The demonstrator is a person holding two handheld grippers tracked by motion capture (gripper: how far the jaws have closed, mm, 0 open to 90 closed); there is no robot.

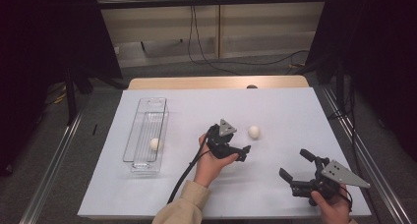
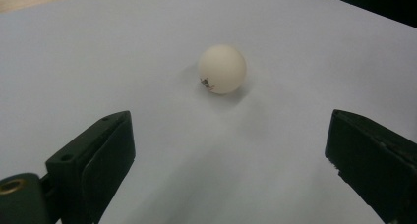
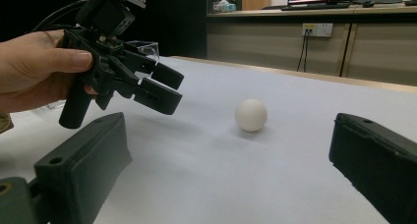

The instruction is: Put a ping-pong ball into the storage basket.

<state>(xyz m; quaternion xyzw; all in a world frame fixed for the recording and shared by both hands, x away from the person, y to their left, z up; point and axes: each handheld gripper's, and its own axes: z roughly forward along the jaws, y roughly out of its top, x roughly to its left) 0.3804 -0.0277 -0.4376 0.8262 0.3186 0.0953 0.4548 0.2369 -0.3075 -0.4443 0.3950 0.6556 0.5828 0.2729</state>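
- In the high view, the left gripper [image 1: 244, 152] sits near the centre of the frame, held in a hand [image 1: 210, 166] that comes up from the bottom edge in a tan sleeve [image 1: 183, 208].
- Its jaws are spread and hold nothing; they point toward the white ball [image 1: 253, 131], which lies on the white table cover [image 1: 285, 106] just up and right of them, apart from both jaws.
- In the left gripper view, the ball [image 2: 222, 69] rests in the upper middle of the frame, beyond the two black jaws at the lower corners; a small dark mark shows on its lower left side.
- The right gripper [image 1: 296, 164] is in the lower right of the high view, jaws spread wide and empty, well apart from the ball.
- In the right gripper view, the ball [image 3: 251, 115] lies at mid-frame, with the left gripper [image 3: 160, 89] tilted down toward it from the upper left.
- A clear plastic bin [image 1: 139, 135] stands at the left of the high view, with a second white ball [image 1: 155, 144] inside near its lower end.
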